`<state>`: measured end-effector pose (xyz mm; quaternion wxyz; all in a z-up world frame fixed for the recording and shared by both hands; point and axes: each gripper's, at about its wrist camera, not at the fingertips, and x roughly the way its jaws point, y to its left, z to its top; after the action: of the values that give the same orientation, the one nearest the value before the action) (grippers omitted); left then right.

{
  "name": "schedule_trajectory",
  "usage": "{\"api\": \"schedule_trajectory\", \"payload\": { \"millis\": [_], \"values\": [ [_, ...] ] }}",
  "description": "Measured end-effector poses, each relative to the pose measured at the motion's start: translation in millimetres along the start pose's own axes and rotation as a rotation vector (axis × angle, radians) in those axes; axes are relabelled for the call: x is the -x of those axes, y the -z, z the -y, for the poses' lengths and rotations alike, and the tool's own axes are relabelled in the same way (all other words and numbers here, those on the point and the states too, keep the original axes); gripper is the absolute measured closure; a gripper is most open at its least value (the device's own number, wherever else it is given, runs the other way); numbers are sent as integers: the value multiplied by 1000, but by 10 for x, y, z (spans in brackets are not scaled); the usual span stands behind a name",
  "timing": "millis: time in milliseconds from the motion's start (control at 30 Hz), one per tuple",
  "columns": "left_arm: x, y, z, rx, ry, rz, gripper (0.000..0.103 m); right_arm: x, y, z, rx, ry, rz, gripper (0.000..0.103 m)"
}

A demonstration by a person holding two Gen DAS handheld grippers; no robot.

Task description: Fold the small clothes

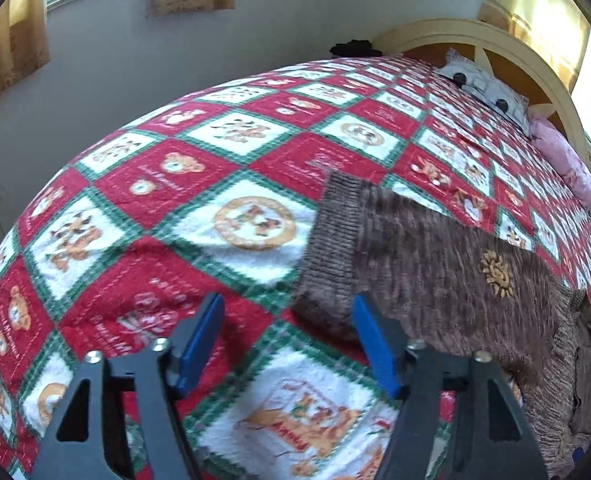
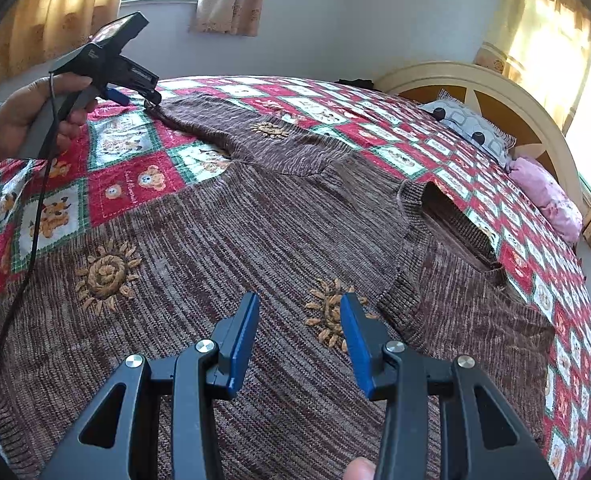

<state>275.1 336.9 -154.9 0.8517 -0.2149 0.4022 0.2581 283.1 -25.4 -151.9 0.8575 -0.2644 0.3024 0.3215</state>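
Nearest in the right wrist view, the right gripper (image 2: 297, 340) hangs above the body of a brown knitted sweater (image 2: 223, 240), its blue pads apart with nothing between them, so it is released. The sweater lies flat and spread on the red, white and green teddy-bear quilt (image 2: 127, 184), embroidered tan sun motifs across its front, its ribbed neck opening (image 2: 455, 220) toward the headboard side and one sleeve stretched out to the far left. At the end of that sleeve the left gripper (image 2: 151, 98), held by a hand (image 2: 27, 120), sits at the ribbed cuff (image 1: 331, 248). In the left wrist view its blue pads stand apart over the quilt, the right-hand pad just at the cuff's near corner; nothing is pinched, so it too is released. Farther off, a patterned pillow (image 2: 467, 128) and a pink pillow (image 2: 547, 196) rest against the cream arched headboard (image 2: 495, 92), with curtained windows beyond.
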Motion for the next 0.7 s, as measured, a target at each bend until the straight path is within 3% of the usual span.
{"api": "schedule_trajectory", "payload": {
  "millis": [100,233,300,333,700],
  "values": [
    [-80,-8,111,-17,21,-23,57,-2,-3,0,-4,1,0,59],
    [-172,-20,201,-48,-4,-21,63,-27,9,-19,-6,-1,-2,59],
    [-167,-55,177,-32,0,-14,85,-35,19,-21,-12,-3,-2,59],
    [-166,-70,166,-29,19,-18,89,-43,24,-26,-16,-5,-2,59],
    [19,-142,309,-39,122,28,94,-29,48,17,-54,-23,10,59]
  ]
}}
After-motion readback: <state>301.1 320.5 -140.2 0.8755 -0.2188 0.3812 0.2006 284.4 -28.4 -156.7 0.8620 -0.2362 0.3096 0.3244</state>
